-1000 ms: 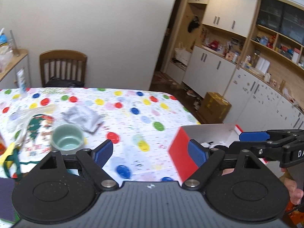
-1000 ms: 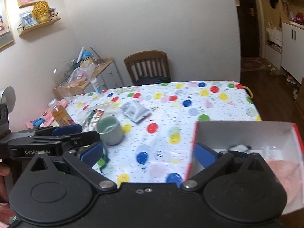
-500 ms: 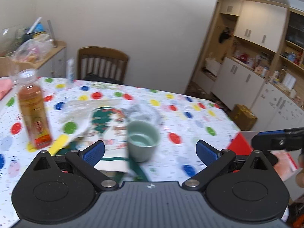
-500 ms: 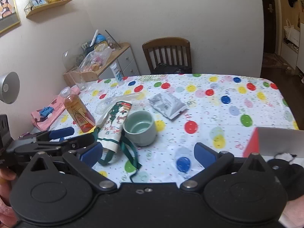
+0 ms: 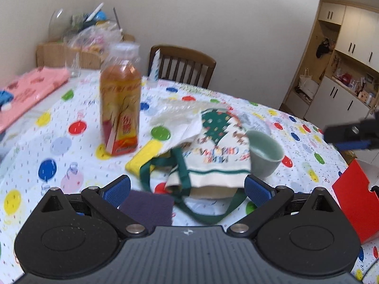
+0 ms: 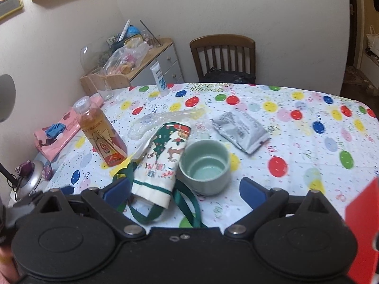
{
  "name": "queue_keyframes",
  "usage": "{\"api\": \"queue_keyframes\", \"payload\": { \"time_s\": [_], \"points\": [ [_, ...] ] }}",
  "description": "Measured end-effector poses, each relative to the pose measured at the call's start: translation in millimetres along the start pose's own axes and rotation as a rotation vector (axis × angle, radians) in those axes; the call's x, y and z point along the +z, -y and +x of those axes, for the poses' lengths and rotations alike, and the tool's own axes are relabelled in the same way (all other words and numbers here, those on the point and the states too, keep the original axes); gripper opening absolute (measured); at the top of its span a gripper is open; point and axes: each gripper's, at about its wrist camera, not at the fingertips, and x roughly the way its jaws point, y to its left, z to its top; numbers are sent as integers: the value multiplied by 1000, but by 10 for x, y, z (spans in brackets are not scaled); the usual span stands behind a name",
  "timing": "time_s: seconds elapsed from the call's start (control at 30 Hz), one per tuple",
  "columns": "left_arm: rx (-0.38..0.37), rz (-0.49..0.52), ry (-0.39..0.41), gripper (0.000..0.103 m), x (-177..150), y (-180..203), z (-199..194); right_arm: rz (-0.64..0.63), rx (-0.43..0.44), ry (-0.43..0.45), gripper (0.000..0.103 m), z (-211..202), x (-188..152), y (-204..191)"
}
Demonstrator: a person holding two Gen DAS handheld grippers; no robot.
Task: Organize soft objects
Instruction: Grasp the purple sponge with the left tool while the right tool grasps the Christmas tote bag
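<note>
A: Left wrist view showed a surface [image 5: 78, 127] under a white cloth with coloured dots, a wooden chair [image 5: 182, 67] at its far edge and white cupboards [image 5: 343, 90] along the room's right wall.

B: And the soft thing?

A: A Christmas-print cloth bag [image 5: 213, 151] with green straps lay just left of the green cup [image 5: 264, 153], touching it. The left tool [image 5: 187, 188] stood wide open with nothing gripped, its blue pads either side of the bag's near end.

B: The other one?

A: From the right wrist view, the right tool [image 6: 186, 193] was open but closing, empty; the bag [image 6: 163, 163] and the cup [image 6: 205, 165] sat just beyond its tips.

B: Room to move?

A: A tea bottle [image 6: 101, 137] stood upright left of the cup, past the bag, and a grey packet [image 6: 240, 130] lay behind the cup to the right. A red box [image 5: 355, 203] sat at the surface's near right edge. Right of the cup, the cloth was bare.
</note>
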Motion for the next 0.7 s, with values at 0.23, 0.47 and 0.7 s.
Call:
{"api": "queue_keyframes", "payload": {
  "time_s": [0.23,0.47,0.7],
  "points": [
    [55,-19,-39,103,-196,-190,101,-97,-8,-27,92,518,266,-248],
    [107,-14,-54,103,-327,-296,215,-179,-24,-69,83,1045,476,-371],
    [131,-10,-67,102,-455,-334,310,-259,-67,-103,77,1442,556,-440]
  ]
}}
